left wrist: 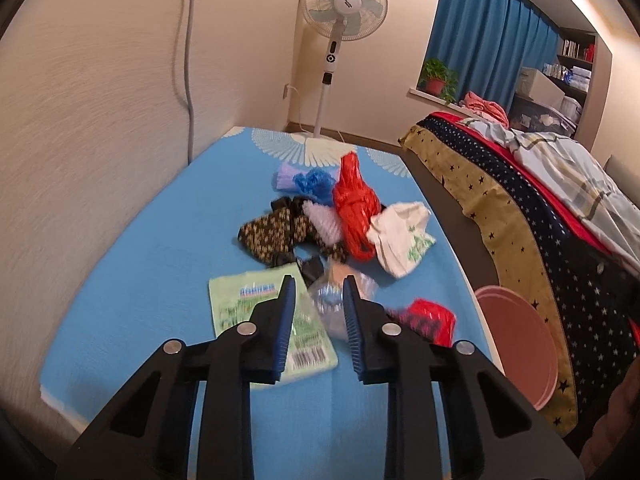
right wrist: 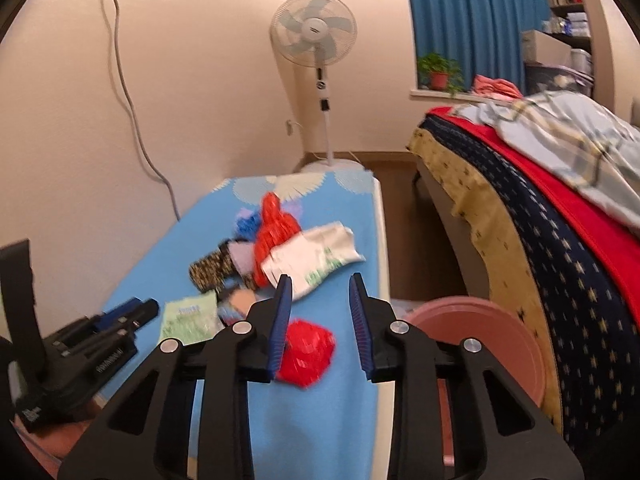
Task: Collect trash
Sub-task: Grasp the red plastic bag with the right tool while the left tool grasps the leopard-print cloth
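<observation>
**Me:** Left wrist view first. My left gripper (left wrist: 319,284) hangs over the blue table (left wrist: 152,280). Its jaws are wide apart and hold nothing. A clear plastic wrapper (left wrist: 340,300) lies on the table right between the tips. A green packet (left wrist: 256,312) lies flat at 9 o'clock from the tips, partly under the left finger.

**Helper:** Where is the rest of the trash?

**Me:** Most of it sits in a pile at 12 o'clock from the tips, farther up the table. I see a tall red bag (left wrist: 356,204), a blue bag (left wrist: 314,184), a white bag (left wrist: 400,236) and a black and gold wrapper (left wrist: 268,232). They touch each other. A small red wrapper (left wrist: 428,320) lies apart from the pile at 3 o'clock from the tips, near the table edge.

**Helper:** And your other hand?

**Me:** In the right wrist view, my right gripper (right wrist: 320,284) is also over the table, jaws wide and holding nothing. The small red wrapper (right wrist: 306,354) lies between the fingers, closer to the left one. I cannot tell if it touches. The left gripper (right wrist: 108,332) shows at 9 o'clock, low over the table.

**Helper:** Where does the trash go?

**Me:** A pink bucket (right wrist: 516,344) stands on the floor at 3 o'clock, between the table and the bed (right wrist: 540,208). A fan (right wrist: 314,38) stands past the far end of the table.
</observation>
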